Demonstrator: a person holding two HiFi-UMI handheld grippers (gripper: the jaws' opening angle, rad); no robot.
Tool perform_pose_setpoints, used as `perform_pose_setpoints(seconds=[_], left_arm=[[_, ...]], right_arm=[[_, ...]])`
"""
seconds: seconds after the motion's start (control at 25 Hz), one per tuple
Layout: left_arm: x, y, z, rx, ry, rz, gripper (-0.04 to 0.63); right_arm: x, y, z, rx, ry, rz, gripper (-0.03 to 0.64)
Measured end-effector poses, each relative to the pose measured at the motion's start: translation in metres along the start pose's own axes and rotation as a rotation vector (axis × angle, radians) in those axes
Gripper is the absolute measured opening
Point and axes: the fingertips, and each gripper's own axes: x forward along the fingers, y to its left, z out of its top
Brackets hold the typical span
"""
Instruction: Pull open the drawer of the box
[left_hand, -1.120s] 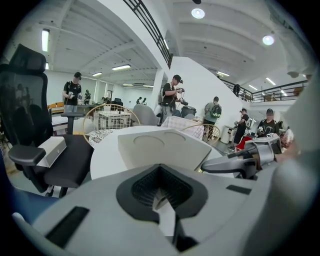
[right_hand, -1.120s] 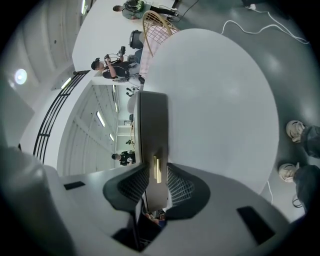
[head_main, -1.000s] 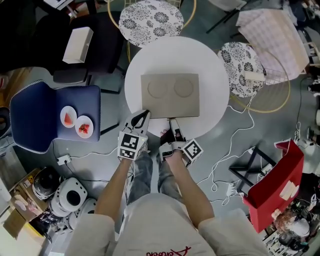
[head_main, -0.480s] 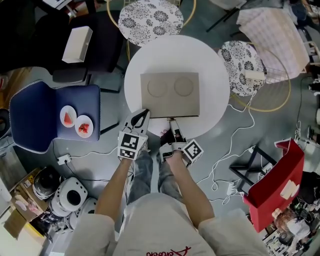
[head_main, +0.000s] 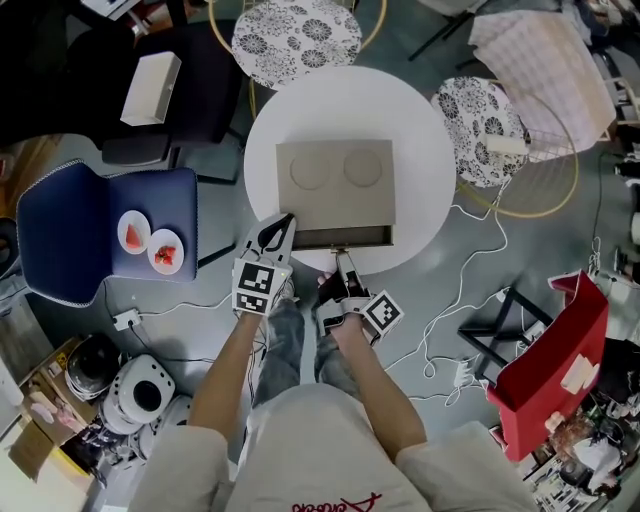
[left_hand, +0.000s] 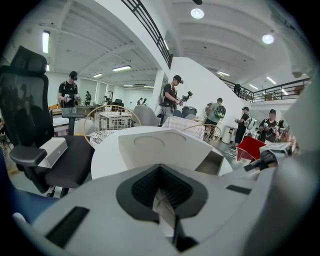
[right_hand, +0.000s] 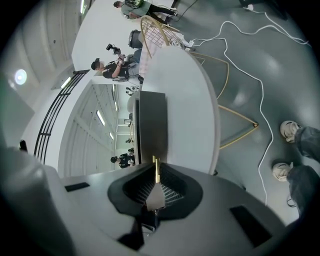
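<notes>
**Forearms** (head_main: 225, 375): two are seen at the bottom centre of the head view, reaching up-frame, each ending in a gripper with a marker cube.

**Left gripper** (head_main: 280, 226): it is placed just left of centre, with its tip beside the lower left corner of the box; contact cannot be told. In the left gripper view (left_hand: 160, 190) the jaws are seen brought together, with nothing held between them.

**Right gripper** (head_main: 341, 262): it is placed just below centre and pointed up-frame at the drawer front. In the right gripper view (right_hand: 156, 187) the jaws are seen clamped on a thin brass pull tab (right_hand: 156, 169), which stands upright between the pads.

**Drawer** (head_main: 345, 237): it is shown as a dark strip along the lower edge of the box, standing partly out toward the person.

**Box** (head_main: 335, 185): it is beige and rectangular, with two circles marked on its lid, and is set at the centre of the frame.

**Table** (head_main: 420, 130): it is round and white and carries the box; the drawer is at its lower edge.

**Blue chair** (head_main: 60, 230): it is found at middle left and bears two plates (head_main: 135, 233) of red food.

**Cables** (head_main: 470, 290): white, they are trailed across the grey floor at right of centre.

**Red bag** (head_main: 555, 370): it is located at lower right.

**Stools** (head_main: 295, 40): two patterned seats are noted, one at top centre and one at upper right beside the table.

**White carton** (head_main: 150, 88): it is laid on a black chair (head_main: 215, 90) at upper left.
</notes>
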Motion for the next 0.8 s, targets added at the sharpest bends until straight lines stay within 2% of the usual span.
perform_pose_setpoints(seconds=[0.8], left_arm=[[0.001, -0.002, 0.003, 0.004, -0.003, -0.005, 0.012]], right_arm=[[-0.036, -0.017, -0.005, -0.002, -0.003, -0.022, 0.036]])
